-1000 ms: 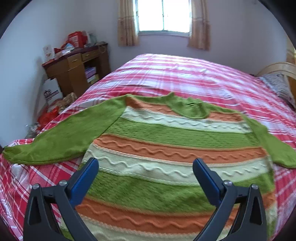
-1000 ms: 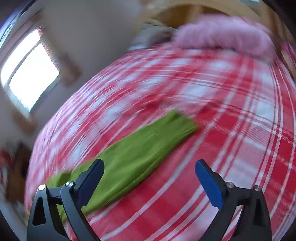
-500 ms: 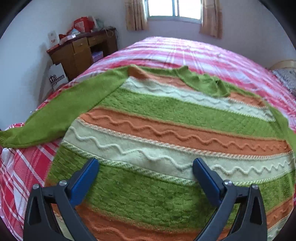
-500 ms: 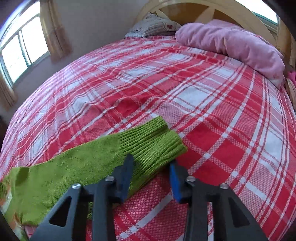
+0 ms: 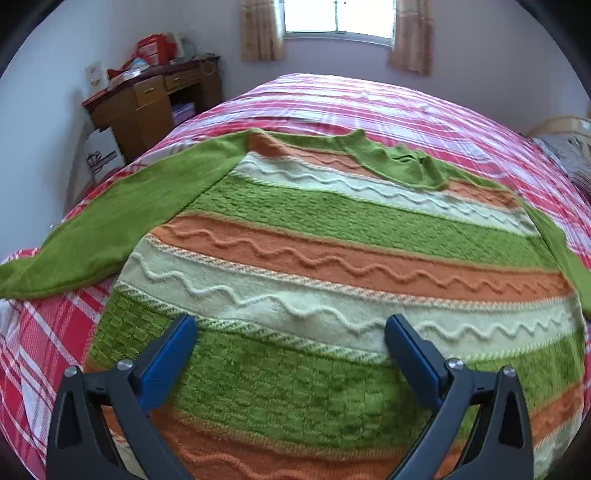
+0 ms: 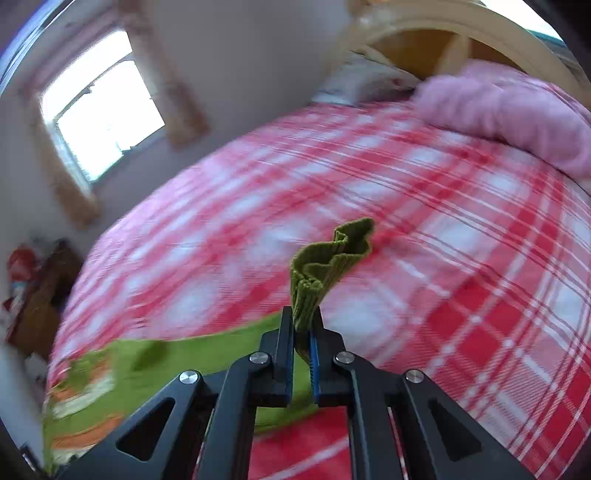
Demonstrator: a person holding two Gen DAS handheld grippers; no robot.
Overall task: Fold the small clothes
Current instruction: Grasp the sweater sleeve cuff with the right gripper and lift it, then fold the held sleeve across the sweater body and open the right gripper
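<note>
A knitted sweater with green, orange and cream stripes lies flat on the bed, collar away from me. Its left green sleeve stretches out to the left. My left gripper is open and empty, just above the lower body of the sweater. My right gripper is shut on the ribbed cuff of the right sleeve and holds it lifted off the bed. The rest of that sleeve trails down left to the sweater body.
The bed has a red and white plaid cover. A pink blanket and a pillow lie by the wooden headboard. A wooden desk with clutter stands left of the bed, under a window.
My right gripper closed on the sleeve cuff and lifted it off the bed. My left gripper moved in closer over the sweater body and stayed open.
</note>
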